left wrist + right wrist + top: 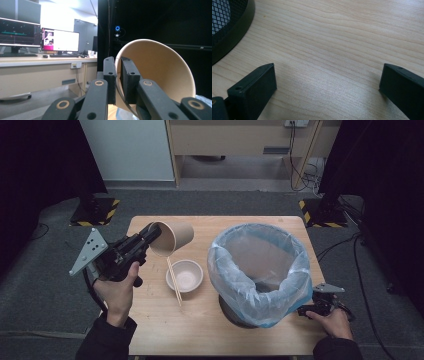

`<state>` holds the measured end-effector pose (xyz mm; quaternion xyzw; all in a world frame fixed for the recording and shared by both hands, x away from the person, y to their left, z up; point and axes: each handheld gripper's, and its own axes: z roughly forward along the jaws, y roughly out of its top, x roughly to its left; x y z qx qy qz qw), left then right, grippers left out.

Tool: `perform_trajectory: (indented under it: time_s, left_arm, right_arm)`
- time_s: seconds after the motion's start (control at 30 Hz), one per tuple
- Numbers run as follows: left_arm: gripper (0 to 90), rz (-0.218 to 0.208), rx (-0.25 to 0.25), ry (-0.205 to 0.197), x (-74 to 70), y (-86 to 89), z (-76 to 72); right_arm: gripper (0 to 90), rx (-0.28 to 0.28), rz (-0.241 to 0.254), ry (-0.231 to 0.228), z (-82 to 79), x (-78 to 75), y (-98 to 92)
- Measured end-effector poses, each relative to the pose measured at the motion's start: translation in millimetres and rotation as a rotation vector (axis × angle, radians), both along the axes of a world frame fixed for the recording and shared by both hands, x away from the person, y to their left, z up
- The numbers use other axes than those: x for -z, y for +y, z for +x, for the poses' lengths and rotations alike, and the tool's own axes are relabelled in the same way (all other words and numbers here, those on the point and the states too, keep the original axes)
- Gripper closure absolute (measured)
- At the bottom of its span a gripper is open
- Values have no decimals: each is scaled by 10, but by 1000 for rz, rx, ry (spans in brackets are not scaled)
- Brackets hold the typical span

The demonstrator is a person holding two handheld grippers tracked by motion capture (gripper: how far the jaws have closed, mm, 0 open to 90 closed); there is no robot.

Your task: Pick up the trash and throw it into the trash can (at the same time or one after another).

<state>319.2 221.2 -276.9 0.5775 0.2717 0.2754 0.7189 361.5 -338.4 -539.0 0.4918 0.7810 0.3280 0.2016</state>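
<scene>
A brown paper cup [172, 237] hangs tipped on its side above the table's left half, its mouth toward my left gripper [152, 233], which is shut on the cup's rim. In the left gripper view the jaws pinch the rim of the cup [160, 72] between them, and the gripper [118, 75] shows the cup's bare inside. Below the cup sits a pale bowl [184, 275] with a pair of chopsticks [173, 280] leaning across its left edge. My right gripper [309, 310] rests low on the table at the right of the bin, and in its own view the gripper [327, 82] stands open over bare wood.
A black mesh bin lined with a blue-white plastic bag [258, 270] takes up the right half of the wooden table [200, 330]; its base [229, 27] is close to the right gripper. Beyond the table lie grey carpet and stand feet with hazard stripes.
</scene>
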Motion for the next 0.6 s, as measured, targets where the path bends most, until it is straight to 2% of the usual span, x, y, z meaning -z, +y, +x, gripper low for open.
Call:
perform_trajectory:
  time_s: [0.23,0.6]
  left_arm:
    - [828,2,35,-21,-63,-196,12]
    - [828,-3,94,-26,-84,-475,54]
  right_arm:
    - [11,0,0,0,0,0,0]
    - [12,0,0,0,0,0,0]
